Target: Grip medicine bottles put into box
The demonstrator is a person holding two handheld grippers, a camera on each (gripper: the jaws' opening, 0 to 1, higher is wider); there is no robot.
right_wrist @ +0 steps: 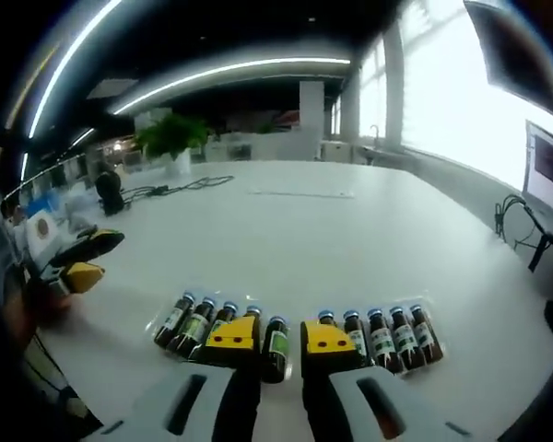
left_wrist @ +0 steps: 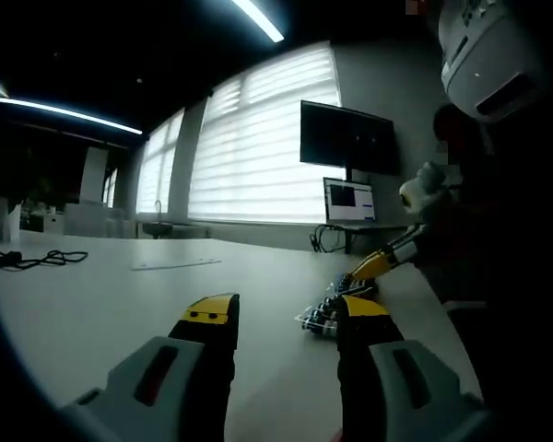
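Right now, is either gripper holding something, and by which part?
Nothing is held. The left gripper and the right gripper are open; the bottles lie on the table.

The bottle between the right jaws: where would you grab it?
Across its dark body below the blue cap, coming straight on along the table. The bottle lies on its side in a clear tray, cap pointing away, already lined up between the right gripper's open jaws.

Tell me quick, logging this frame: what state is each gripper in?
Left gripper: open, holding nothing, above the table.
Right gripper: open, holding nothing, one small bottle between its jaws, not clamped.
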